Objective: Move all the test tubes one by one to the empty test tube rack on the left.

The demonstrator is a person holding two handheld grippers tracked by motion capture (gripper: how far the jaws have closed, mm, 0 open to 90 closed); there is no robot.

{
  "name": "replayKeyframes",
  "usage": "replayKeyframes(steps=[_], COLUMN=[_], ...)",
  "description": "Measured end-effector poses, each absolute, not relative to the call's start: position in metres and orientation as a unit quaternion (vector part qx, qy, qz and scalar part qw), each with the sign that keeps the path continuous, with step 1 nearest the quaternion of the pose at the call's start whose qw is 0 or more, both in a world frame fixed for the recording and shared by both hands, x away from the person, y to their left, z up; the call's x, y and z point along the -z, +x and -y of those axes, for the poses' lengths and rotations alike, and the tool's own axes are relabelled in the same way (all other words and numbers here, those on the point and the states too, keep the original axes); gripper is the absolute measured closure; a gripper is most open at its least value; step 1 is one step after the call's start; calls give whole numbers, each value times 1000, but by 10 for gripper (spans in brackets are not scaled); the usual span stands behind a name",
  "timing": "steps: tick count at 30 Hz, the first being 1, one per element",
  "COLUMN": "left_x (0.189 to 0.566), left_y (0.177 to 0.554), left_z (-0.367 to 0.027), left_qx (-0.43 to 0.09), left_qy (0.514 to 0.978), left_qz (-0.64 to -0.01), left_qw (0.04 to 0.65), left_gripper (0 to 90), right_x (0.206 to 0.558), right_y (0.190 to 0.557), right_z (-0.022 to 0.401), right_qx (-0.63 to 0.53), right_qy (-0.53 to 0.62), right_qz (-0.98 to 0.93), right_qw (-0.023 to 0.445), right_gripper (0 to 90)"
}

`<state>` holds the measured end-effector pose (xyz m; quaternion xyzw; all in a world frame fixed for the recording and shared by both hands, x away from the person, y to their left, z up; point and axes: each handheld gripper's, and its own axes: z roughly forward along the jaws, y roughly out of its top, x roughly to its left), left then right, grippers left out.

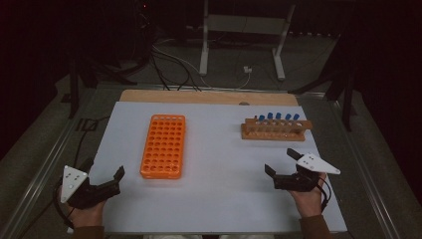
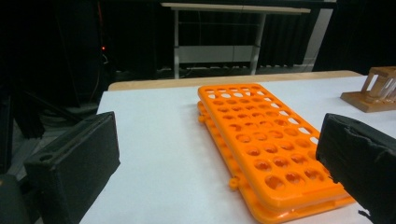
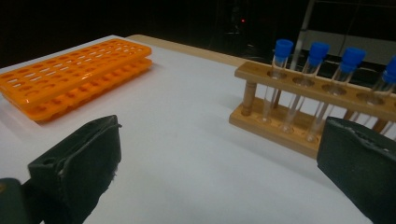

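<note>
An orange tube rack (image 1: 163, 146) with no tubes in it lies on the white table top (image 1: 219, 194), left of centre. A wooden rack (image 1: 275, 130) at the back right holds several clear tubes with blue caps (image 1: 278, 116). My left gripper (image 1: 104, 169) rests near the front left corner, open, nothing between its jaws. In the left gripper view the gripper (image 2: 219, 135) faces the orange rack (image 2: 261, 144) from close by. My right gripper (image 1: 280, 162) stands open at the front right, just in front of the wooden rack. In the right gripper view the gripper (image 3: 224, 140) looks at the wooden rack (image 3: 299, 107) and its tubes (image 3: 280, 70).
A bare wooden strip (image 1: 209, 96) runs along the table's back edge. Behind the table, cables (image 1: 174, 64) lie on the floor beside a white desk frame (image 1: 244, 35). Metal rails (image 1: 45, 164) flank the table on both sides. White table surface lies open between the two racks.
</note>
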<state>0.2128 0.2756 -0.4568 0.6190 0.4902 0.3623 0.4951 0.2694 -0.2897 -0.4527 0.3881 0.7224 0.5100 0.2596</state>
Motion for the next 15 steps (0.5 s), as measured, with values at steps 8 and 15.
replayKeyframes(steps=[8,15], left_x=[460,461], left_y=[211,213], left_z=[-276,-271], left_qx=[-361,-352], left_qy=[620,633], left_qz=[-496,-495], left_qw=[489,481], left_gripper=[6,6], right_x=[436,422], right_y=[284,297], right_z=[291,296], right_qx=[-508,-517], right_qy=[391,400], right_qz=[-716,-701], right_qw=[275,284], right_gripper=[0,0])
